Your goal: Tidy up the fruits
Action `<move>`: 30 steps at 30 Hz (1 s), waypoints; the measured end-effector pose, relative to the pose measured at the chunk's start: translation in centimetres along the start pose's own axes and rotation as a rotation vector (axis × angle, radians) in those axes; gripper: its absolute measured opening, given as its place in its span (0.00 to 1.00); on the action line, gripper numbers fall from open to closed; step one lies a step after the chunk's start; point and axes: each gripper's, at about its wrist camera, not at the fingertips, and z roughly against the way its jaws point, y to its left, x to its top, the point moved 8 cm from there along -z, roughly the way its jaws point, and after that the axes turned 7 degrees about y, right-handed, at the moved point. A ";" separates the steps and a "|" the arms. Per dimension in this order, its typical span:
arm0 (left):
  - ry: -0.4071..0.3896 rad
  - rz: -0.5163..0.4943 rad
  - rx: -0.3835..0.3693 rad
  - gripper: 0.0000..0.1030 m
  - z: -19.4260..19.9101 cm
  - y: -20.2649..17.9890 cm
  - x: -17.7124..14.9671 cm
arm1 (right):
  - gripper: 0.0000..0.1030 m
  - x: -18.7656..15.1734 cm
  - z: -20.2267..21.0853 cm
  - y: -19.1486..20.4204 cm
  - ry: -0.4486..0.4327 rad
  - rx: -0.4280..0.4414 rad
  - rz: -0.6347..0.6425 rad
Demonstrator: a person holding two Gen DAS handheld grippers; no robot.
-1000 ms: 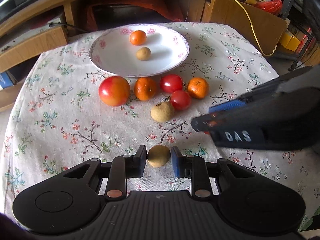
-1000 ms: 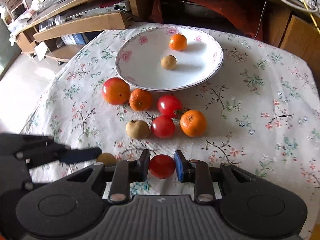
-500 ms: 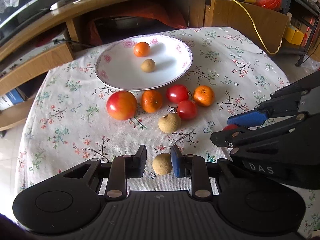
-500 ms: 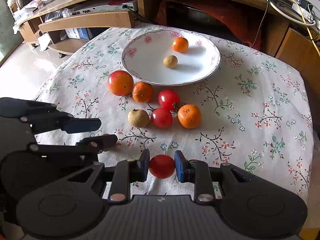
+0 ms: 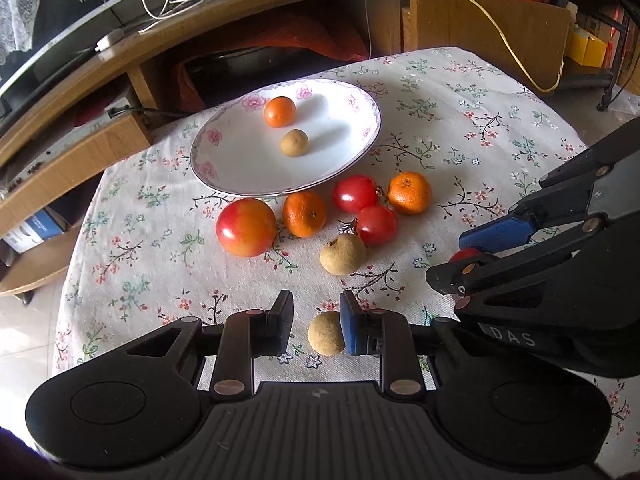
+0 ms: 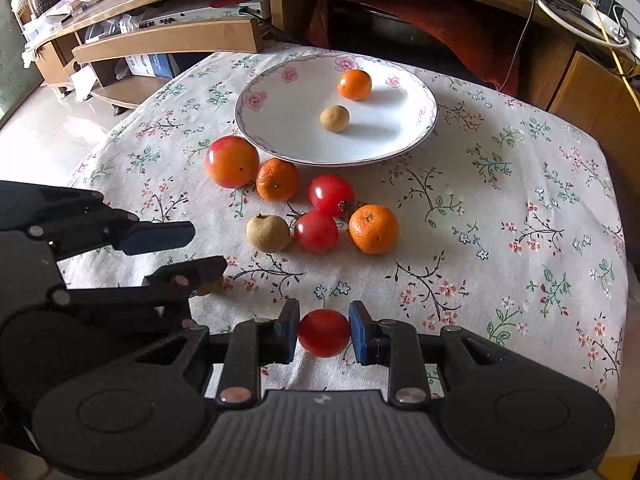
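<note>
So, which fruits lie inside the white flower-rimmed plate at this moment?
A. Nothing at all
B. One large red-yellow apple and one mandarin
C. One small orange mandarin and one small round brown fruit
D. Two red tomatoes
C: the white flower-rimmed plate holds only a small orange mandarin and a small round brown fruit; the other fruits lie on the cloth or sit in the grippers.

A curved wooden desk (image 5: 248, 36) stood behind the floral tablecloth (image 5: 460, 128). Cables (image 5: 168, 0) lay on the desk, pale floor tiles (image 6: 44, 128) shone left of it.
</note>
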 end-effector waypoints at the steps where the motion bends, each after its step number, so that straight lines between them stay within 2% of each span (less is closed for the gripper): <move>1: 0.000 0.001 -0.001 0.31 0.0 0.0 0.0 | 0.18 0.0 0.0 0.0 -0.001 0.000 0.000; 8: -0.010 -0.014 0.029 0.29 0.1 0.1 0.1 | 0.18 0.1 0.2 0.2 -0.014 -0.007 0.011; 30: -0.046 -0.008 0.052 0.27 0.9 0.5 0.8 | 0.18 1.1 1.2 0.3 -0.058 -0.009 0.004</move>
